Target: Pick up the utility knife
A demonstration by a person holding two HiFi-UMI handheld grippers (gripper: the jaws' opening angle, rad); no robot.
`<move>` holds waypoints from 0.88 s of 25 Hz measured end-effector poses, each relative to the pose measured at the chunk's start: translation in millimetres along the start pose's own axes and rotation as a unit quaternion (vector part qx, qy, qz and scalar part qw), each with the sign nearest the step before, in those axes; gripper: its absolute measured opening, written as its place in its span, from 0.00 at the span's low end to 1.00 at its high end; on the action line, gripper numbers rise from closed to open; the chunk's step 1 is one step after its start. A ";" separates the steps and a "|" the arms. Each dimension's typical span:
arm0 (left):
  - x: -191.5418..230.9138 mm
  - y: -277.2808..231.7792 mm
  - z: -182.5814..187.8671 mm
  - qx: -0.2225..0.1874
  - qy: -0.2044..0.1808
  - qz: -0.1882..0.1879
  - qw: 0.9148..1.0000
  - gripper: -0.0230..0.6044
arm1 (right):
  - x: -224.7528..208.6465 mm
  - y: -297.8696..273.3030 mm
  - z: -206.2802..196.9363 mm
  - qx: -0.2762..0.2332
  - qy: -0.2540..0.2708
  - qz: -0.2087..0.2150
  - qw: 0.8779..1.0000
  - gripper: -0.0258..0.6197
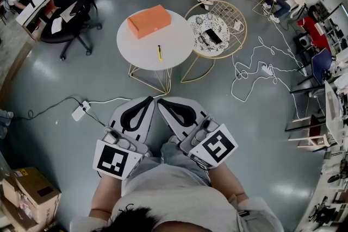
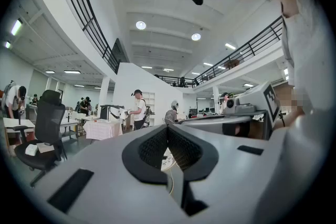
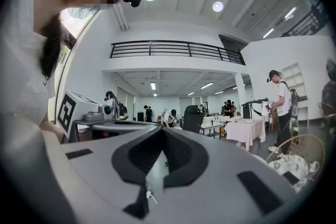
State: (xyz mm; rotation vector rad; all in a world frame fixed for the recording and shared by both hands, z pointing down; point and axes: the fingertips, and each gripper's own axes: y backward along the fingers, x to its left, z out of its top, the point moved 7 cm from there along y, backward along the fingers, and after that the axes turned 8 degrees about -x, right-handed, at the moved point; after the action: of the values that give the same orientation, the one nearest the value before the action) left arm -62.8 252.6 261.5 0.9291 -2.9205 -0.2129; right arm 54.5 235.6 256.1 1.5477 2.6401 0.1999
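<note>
The utility knife (image 1: 159, 52) lies flat on the round white worktop (image 1: 179, 51), close to its near edge and apart from the orange box (image 1: 149, 21) by the far left edge. The left hand-held gripper (image 1: 148, 99) and right hand-held gripper (image 1: 163, 100) hang at the person's lap, well apart from the knife, each with jaws pressed together on nothing. If a gripper arrives unopened, it would likely nudge the slim knife off the near edge. The power strip (image 1: 80, 112) and its cable on the floor could catch a foot.
</note>
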 end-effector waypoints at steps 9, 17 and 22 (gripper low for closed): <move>-3.5 -12.7 -1.0 -0.006 0.001 0.006 1.000 0.05 | -8.5 3.8 3.0 -0.004 0.004 0.013 1.000 0.05; -16.7 -36.3 -2.7 -0.007 -0.010 0.006 1.000 0.05 | -34.7 18.9 8.3 -0.021 0.003 0.025 0.999 0.05; -27.9 -53.9 -5.8 0.000 -0.028 0.005 1.000 0.05 | -55.8 28.2 11.8 -0.028 0.004 0.038 0.999 0.05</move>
State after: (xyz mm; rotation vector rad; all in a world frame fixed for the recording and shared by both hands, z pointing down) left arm -8.7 224.6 258.3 0.9237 -2.9746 -0.2428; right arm 107.6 201.4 248.5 1.6332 2.5601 0.2815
